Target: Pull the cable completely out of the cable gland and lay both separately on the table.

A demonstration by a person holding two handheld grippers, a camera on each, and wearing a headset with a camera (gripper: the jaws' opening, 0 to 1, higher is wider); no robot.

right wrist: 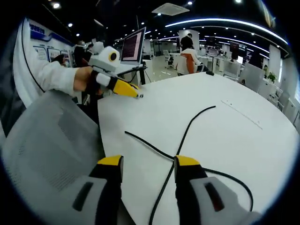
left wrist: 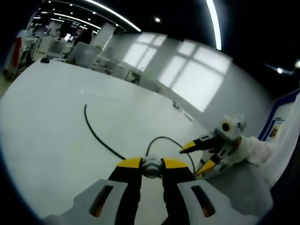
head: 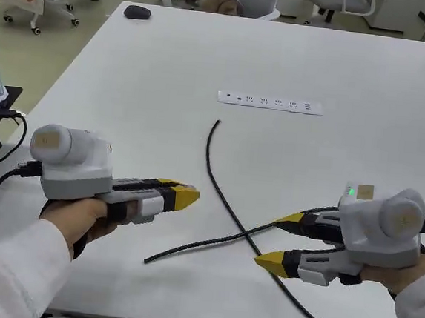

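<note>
White table [head: 354, 67] bears cable [head: 221, 189] running far-to-near; left tool [head: 187, 196] clamps gland [left wrist: 151, 168], right tool [head: 271, 240] spread.

Left hand-held gripper [head: 188, 194] pinches the cable gland [left wrist: 151, 168], pointing right; right hand-held gripper [head: 269, 240] points left, jaws apart.

your white table [head: 369, 76] carries a black cable [head: 220, 197] (its two runs cross near you), a white power strip [head: 269, 102] beyond, and a dark mouse [head: 137, 12] at the far corner.

I see the silvery cable gland [left wrist: 151, 168] pinched between my left fingers [left wrist: 129, 164]; the black cable [head: 221, 189], crossing itself, runs between my right fingers [right wrist: 110, 161].
</note>
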